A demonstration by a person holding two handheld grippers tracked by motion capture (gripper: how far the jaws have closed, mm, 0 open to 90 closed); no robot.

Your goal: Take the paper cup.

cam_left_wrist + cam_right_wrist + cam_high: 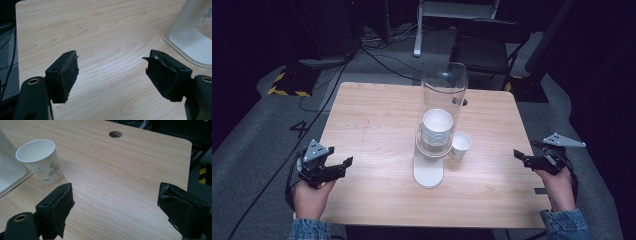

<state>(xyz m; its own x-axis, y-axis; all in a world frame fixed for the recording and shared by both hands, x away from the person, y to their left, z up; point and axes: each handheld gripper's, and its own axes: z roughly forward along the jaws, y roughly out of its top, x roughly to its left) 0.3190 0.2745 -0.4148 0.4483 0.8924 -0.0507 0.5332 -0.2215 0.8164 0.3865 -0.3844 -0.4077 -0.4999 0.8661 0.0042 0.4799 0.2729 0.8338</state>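
Paper cup (40, 161) stands loose beside cup dispenser (439, 125); my left gripper (343, 165) and right gripper (521, 157) gape, empty. Probably: reach, clamp cup.

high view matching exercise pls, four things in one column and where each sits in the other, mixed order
Things:
1. loose paper cup
2. cup dispenser
3. left hand-held gripper
4. right hand-held gripper

Places:
A. table middle, upright, cups stacked inside its clear tube
B. at the table's right edge, open
C. on the table just right of the dispenser
D. at the table's left edge, open

Pairs: 1-C, 2-A, 3-D, 4-B
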